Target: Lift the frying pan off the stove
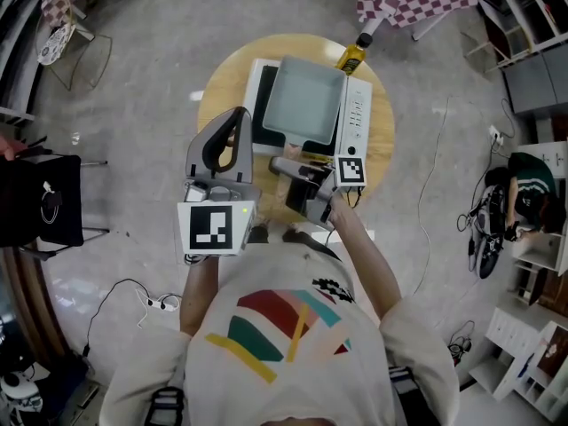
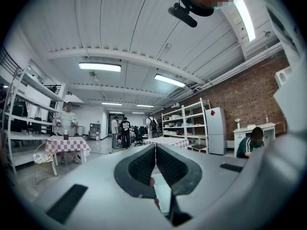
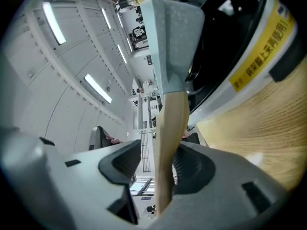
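Handle (image 3: 169, 128) of the frying pan (image 1: 306, 105) lies between the wide-open jaws of your right claw (image 3: 158, 155), one pad clear of it, so nothing is gripped yet; the pan itself sits just ahead of that claw on the stove (image 1: 358, 114). Your left claw (image 2: 155, 152), closed and empty, hangs high to one side, presumably to keep clear.

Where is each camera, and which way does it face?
Head view: on the head, facing down at frying pan, stove; left gripper, right gripper show.
Left gripper view: on that gripper, facing shelves, ceiling; shut jaws show.
Right gripper view: on that gripper, facing pan handle between open jaws.
Shared: pan, in head and right gripper views.
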{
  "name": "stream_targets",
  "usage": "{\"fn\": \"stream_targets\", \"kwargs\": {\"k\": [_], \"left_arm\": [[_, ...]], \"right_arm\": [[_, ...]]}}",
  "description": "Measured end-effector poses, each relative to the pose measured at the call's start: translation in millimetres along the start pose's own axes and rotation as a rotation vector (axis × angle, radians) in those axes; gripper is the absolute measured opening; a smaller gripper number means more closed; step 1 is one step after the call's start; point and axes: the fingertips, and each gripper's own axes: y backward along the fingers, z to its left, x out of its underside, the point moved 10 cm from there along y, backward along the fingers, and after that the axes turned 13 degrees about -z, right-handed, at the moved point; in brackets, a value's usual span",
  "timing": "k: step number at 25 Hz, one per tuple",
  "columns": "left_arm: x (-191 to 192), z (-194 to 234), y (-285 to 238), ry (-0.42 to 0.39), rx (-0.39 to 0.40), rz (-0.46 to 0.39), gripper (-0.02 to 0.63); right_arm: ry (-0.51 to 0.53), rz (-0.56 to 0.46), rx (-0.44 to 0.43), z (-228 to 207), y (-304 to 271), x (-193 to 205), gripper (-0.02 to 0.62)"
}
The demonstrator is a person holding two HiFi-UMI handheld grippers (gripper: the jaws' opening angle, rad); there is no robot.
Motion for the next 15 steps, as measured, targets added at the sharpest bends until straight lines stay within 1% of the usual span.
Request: {"fn": "stream_targets", "kwargs": {"k": [2, 5, 7, 13, 15], "left_arm": [[0.2, 0.2, 0.4, -0.001, -0.003, 0.003, 0.006], [0.3, 0.2, -0.3, 0.001, -0.01, -0.014, 0.006], [2.3, 1.3, 2.0, 0.003, -0.012, 0.0, 0.006], [5.7, 5.1, 8.7, 0.008, -0.01, 0.044, 0.006], [8.4, 4.1, 8.9, 0.008, -0.008, 0.025, 0.006]], "right_arm": [[-0.006, 0.01, 0.012, 0.1, -2.2, -0.4, 0.149], [-0.013, 0.003, 0.057, -2.9, -1.6, -0.5, 0.067], [-0.025, -0.009, 0.065, -4.8, -1.9, 0.7, 0.044], [-0.035, -0.015, 0.066, -4.8, -3.1, 1.5, 0.041], [-0.032, -0.012, 0.069, -4.3, -2.5, 0.7, 0.041]]}}
